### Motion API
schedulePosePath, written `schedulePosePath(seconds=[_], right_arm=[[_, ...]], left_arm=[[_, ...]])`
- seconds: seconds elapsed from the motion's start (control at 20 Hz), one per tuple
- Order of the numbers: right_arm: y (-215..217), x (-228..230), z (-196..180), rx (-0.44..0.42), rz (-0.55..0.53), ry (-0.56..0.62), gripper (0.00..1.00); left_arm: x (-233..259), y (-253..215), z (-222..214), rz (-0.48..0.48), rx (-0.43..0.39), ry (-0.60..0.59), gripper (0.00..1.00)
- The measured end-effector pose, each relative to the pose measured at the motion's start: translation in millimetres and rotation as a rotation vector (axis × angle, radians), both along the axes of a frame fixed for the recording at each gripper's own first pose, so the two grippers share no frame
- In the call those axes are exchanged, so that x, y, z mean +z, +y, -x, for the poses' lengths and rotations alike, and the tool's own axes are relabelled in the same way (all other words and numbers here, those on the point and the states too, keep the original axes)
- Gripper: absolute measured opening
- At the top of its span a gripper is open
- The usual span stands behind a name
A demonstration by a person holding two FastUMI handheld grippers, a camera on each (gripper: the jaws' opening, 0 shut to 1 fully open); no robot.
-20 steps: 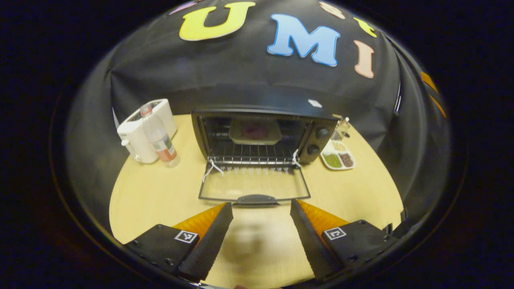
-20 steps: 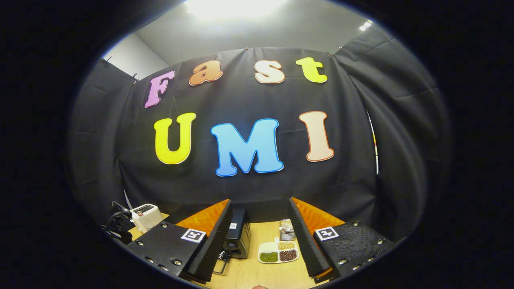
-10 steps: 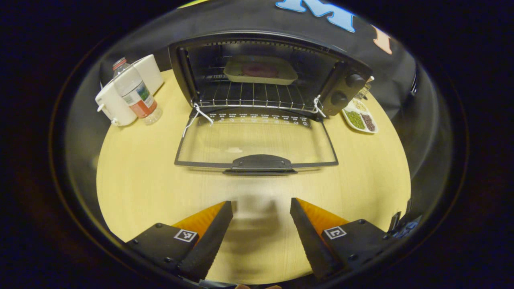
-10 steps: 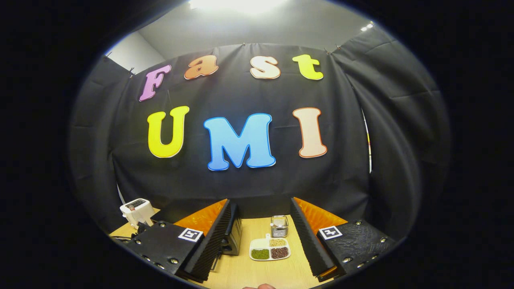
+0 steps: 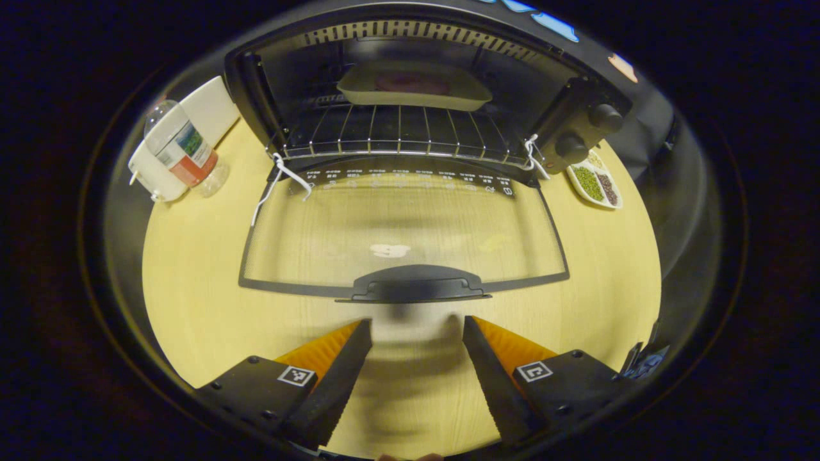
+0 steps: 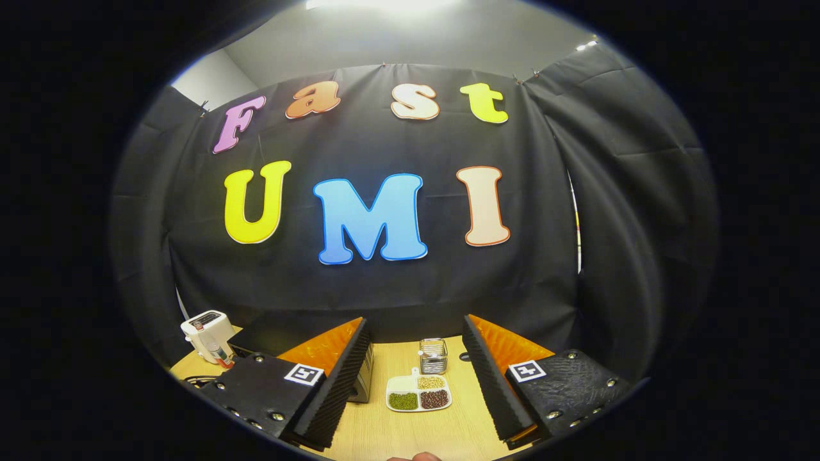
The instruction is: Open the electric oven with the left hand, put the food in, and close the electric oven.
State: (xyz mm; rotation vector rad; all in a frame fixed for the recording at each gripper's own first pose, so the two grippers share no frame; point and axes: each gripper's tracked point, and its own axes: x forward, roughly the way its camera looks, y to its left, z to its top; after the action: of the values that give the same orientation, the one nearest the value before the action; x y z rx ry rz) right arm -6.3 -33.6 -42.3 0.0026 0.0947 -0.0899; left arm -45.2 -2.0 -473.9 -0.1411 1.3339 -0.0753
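Oven (image 5: 410, 96) on bench (image 5: 192, 288), door (image 5: 403, 230) dropped flat; tray with food (image 5: 413, 86), probably meat, on rack. Left tool (image 5: 416, 384) has closed in on door handle (image 5: 416, 285), wide open, empty: closing comes next. Right tool (image 6: 413, 390) open, empty, aloft.

My left claw (image 5: 416, 326) has two wedge-shaped fingers, orange on the outer faces and lined inside with ribbed black foam pads (image 5: 339, 371). Each finger sits on a flat black plate dotted with small screws and carrying a small square black-and-white marker. My right claw (image 6: 415, 326) is built the same way: orange wedges, ridged black pads (image 6: 488, 384), black plates with silver screws and a square marker on each side.
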Motion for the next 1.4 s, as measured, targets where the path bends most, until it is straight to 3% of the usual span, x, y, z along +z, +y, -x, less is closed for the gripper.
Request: schedulePosePath(seconds=[0.65, 1.4], right_arm=[[-2, -5, 3, -0.014, 0.001, 0.011, 0.9], [13, 4, -3, 0.022, -0.023, 0.0, 0.9]], left_arm=[[0, 1, -11, -0.037, -0.043, -0.008, 1.0], [71, 3, -14, -0.018, -0.021, -0.175, 0.98]])
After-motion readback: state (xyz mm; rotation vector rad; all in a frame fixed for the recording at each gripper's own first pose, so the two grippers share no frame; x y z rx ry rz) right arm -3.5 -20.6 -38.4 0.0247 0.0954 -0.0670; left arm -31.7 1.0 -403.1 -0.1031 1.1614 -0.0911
